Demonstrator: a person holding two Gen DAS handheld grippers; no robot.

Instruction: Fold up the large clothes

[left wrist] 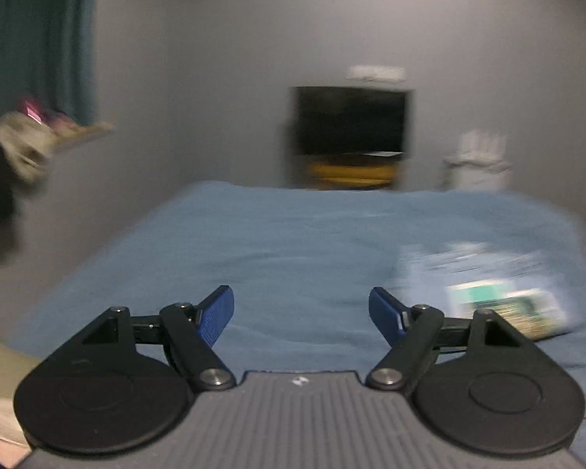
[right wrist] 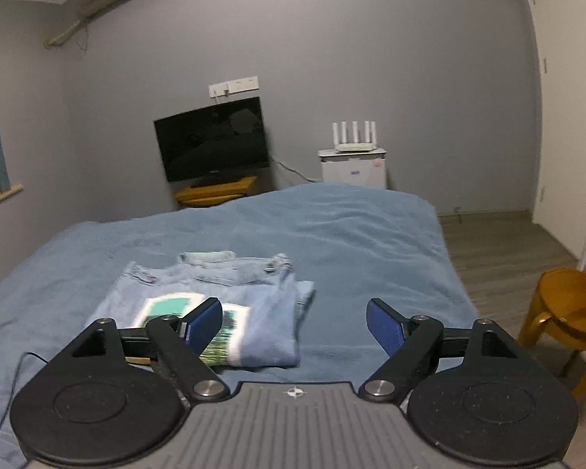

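A folded pale-blue denim garment (right wrist: 230, 297) with a green and white printed patch lies on the blue bed cover (right wrist: 332, 226). In the left wrist view the same garment (left wrist: 484, 285) shows blurred at the right, behind the right finger. My left gripper (left wrist: 301, 308) is open above the bed with nothing between its blue pads. My right gripper (right wrist: 293, 320) is open too, raised over the bed just right of the garment. Its left finger (right wrist: 205, 322) overlaps the printed patch in the picture; nothing is held.
A dark TV (right wrist: 213, 144) on a yellow stand is at the far wall, with a white appliance (right wrist: 353, 166) beside it. A wooden stool (right wrist: 566, 305) stands on the floor right of the bed. Clothes hang at the left by a windowsill (left wrist: 15, 148).
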